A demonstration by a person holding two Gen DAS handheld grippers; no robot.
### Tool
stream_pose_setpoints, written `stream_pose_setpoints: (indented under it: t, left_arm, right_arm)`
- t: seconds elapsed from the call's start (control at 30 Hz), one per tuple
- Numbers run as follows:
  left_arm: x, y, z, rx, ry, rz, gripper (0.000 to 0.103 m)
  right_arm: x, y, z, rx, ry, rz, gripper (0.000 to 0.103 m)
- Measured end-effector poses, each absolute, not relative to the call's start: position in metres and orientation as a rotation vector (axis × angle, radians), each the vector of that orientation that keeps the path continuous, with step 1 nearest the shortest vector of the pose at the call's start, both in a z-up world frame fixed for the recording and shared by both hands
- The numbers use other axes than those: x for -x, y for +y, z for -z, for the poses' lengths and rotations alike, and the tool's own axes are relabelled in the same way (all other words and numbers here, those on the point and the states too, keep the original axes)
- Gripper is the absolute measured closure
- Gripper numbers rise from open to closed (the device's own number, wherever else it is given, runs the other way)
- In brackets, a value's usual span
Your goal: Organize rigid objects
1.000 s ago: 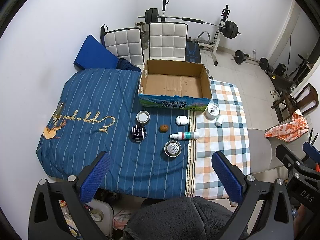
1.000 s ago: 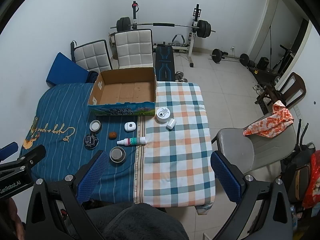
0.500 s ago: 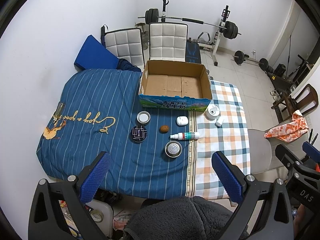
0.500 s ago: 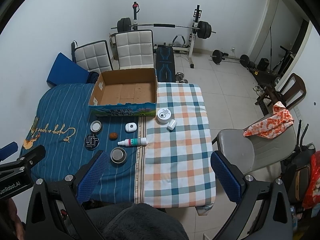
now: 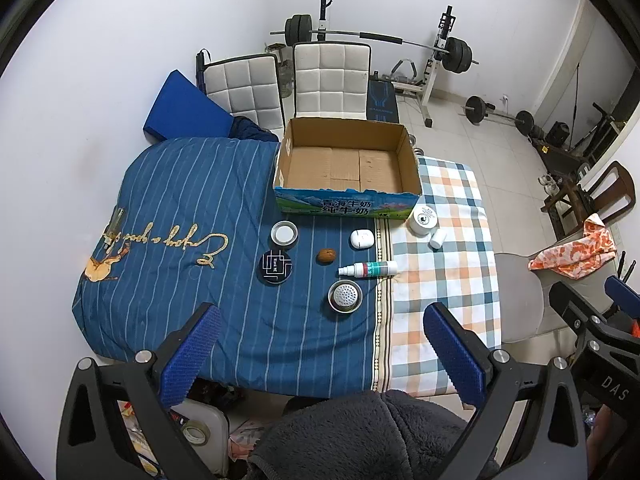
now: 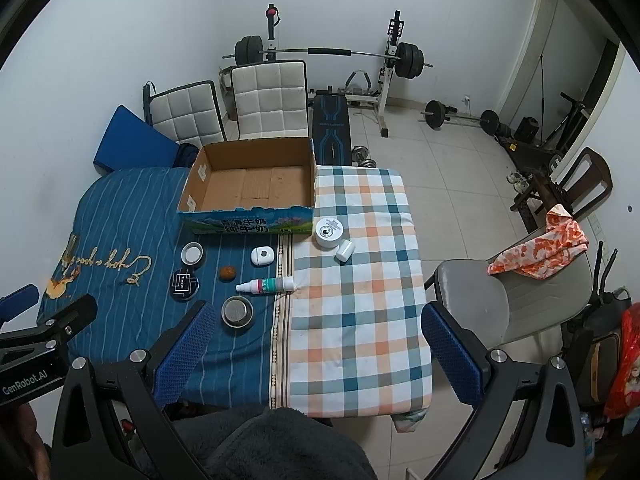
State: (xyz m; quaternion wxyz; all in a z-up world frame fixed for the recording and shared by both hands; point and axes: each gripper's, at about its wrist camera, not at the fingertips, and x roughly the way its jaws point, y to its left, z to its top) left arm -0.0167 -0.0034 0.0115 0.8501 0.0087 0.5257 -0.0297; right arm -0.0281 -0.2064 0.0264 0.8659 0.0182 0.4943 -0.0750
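An empty cardboard box stands at the back of a cloth-covered table. In front of it lie several small objects: a white-lidded tin, a black round tin, a walnut, a white case, a spray bottle, a metal strainer cup, a white jar and a small white bottle. My left gripper and right gripper are both open, empty, high above the table's near edge.
Two white padded chairs and a weight bench with a barbell stand behind the table. A grey chair with an orange cloth is at the right. A blue cushion leans on the wall.
Both views have drifted very slightly; the table and objects sit a touch lower in frame. Nothing on the table has moved.
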Motion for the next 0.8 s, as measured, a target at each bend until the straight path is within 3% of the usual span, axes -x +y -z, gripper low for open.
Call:
stream_pose_setpoints:
  t: [0.47, 0.63, 0.8]
  left_arm:
    - [-0.005, -0.013, 0.015, -0.07, 1.113, 0.023, 0.0]
    - [-0.043, -0.019, 0.076, -0.101, 1.218, 0.002, 0.0]
    - [-0.08, -0.03, 0.175, -0.099, 1.4, -0.022, 0.0]
  right_arm:
    - [0.003, -0.213, 0.004, -0.042, 1.08, 0.135, 0.0]
    - [-0.04, -0.226, 0.063, 0.03, 1.165, 0.12, 0.0]
    - [-0.084, -0.234, 0.157, 0.136, 1.271, 0.05, 0.0]
